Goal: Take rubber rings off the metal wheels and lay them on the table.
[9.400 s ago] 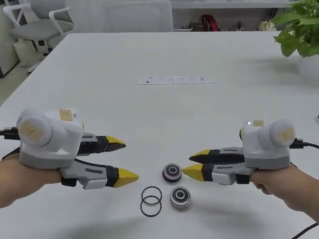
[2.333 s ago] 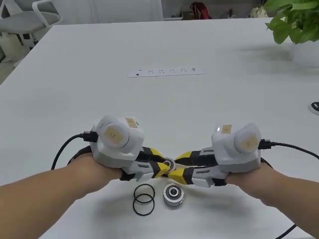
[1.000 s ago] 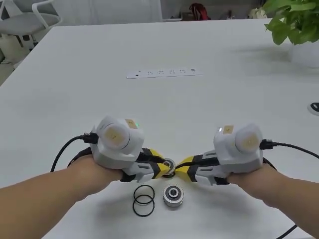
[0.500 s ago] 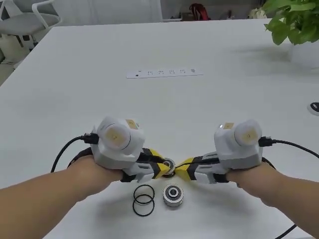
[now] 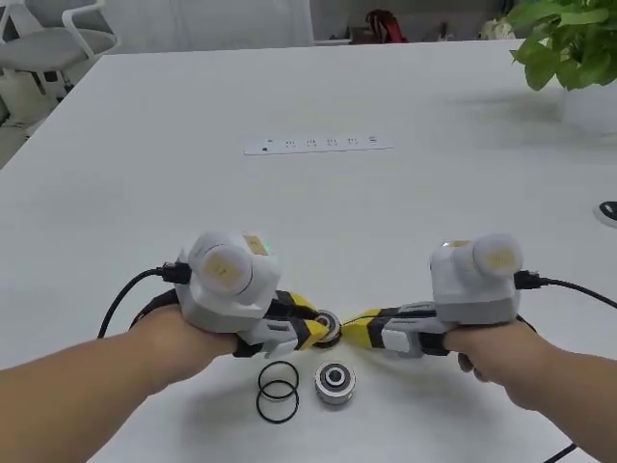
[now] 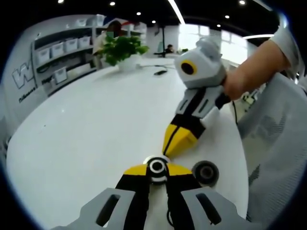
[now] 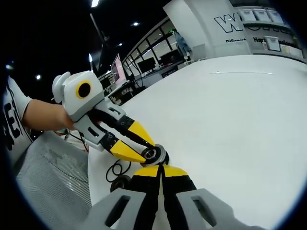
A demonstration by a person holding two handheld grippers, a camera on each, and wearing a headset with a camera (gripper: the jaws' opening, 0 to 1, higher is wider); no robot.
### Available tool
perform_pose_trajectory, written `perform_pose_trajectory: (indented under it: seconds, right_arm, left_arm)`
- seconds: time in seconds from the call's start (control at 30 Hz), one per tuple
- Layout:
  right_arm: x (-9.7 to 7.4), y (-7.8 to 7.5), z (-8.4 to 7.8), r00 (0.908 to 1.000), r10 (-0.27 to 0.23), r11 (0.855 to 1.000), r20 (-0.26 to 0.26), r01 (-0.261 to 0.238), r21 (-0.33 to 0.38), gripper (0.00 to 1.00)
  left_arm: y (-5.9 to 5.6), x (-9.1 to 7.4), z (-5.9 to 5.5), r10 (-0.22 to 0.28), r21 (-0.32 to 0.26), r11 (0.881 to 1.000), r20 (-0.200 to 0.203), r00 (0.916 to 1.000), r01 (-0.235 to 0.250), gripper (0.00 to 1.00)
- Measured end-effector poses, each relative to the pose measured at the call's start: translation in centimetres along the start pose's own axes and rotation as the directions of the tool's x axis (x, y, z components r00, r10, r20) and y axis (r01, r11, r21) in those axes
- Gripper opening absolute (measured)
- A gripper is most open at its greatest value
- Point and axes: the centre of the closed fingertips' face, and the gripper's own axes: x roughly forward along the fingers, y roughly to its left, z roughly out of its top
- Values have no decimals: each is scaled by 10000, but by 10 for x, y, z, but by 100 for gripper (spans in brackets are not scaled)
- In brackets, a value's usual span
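Grip on metal wheel (image 5: pixel 327 327): left gripper (image 5: pixel 310 330) clamps it, right gripper (image 5: pixel 353 328) meets its rim

The left gripper's yellow-tipped jaws are closed on the metal wheel, one tip on each side of it. In the left gripper view the wheel sits right between those tips with its hub facing the camera. Whether it rests on the table (image 5: pixel 289 222) or hangs just clear of it cannot be told.

The right gripper comes in from the opposite side. Its jaws are pressed together with almost no gap, and their tips touch the wheel's edge. Whether they pinch a rubber ring there is too small to make out.

Nearer the person, a second wheel (image 5: pixel 334 379) lies flat on the table, close to the held wheel. Two black rubber rings (image 5: pixel 278 392) lie overlapping just to its left, apart from both grippers.
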Motion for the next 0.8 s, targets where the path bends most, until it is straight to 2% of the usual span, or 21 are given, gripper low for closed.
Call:
perform_pose_trajectory:
  seconds: [0.17, 0.4, 0.8]
  right_arm:
    - [-2, 0, 6, 9991, 85, 9979, 418, -112, 643, 0]
    - [-1, 1, 8, 9979, 162, 9937, 628, -230, 1097, 0]
    - [-1, 4, 9, 9968, 302, 9908, 744, -397, 1295, 0]
  left_arm:
    - [-1, 0, 0, -1, 41, 10000, -18, 10000, 1, 13]
    - [-1, 0, 0, 47, 68, 10000, -46, 10000, -47, 12]
    - [-2, 1, 0, 109, 196, 9998, -111, 9999, -107, 12]
